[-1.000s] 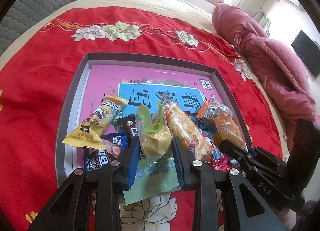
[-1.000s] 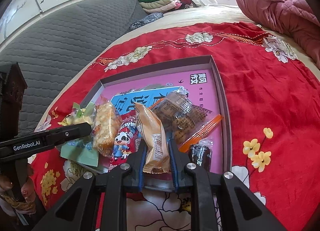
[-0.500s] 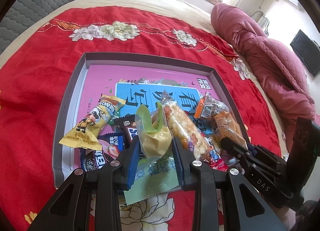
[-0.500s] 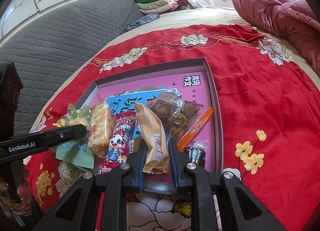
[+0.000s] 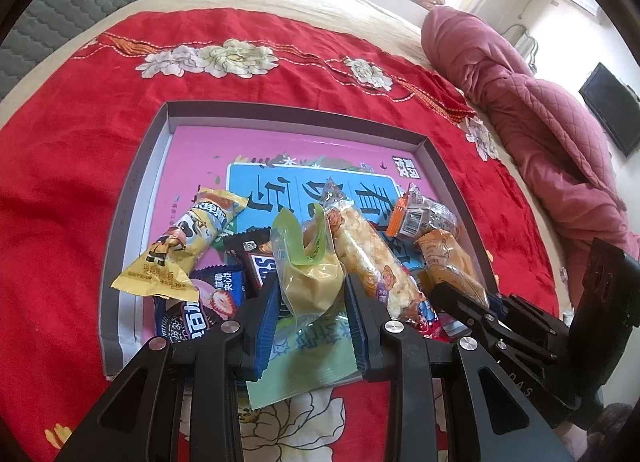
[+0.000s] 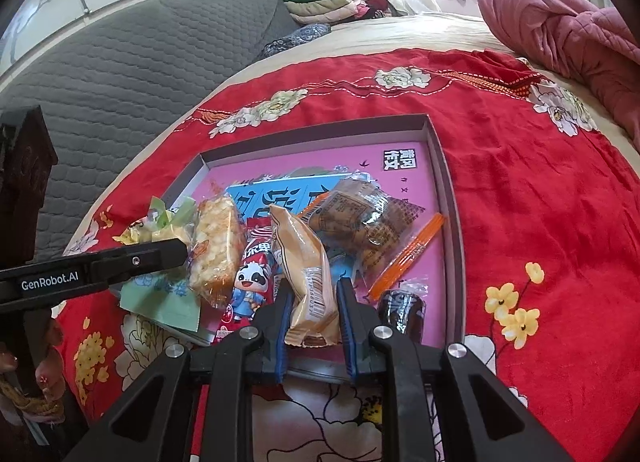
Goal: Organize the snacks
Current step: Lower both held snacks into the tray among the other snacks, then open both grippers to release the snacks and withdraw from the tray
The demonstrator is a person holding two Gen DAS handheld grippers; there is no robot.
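Left wrist: tool (image 5: 312,298) pinching clear green-topped yellow snack bag (image 5: 310,274); right tool (image 6: 311,312) pinching tan wrapper (image 6: 308,274).

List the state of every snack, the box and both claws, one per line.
left claw: shut on the green-and-yellow packet.
right claw: shut on the tan packet.
puffed rice bar: sealed, lying in the box between the two claws.
yellow cartoon packet: sealed, lying on other snacks.
orange-edged clear packet: sealed, in the box.
grey box: open, no lid on.
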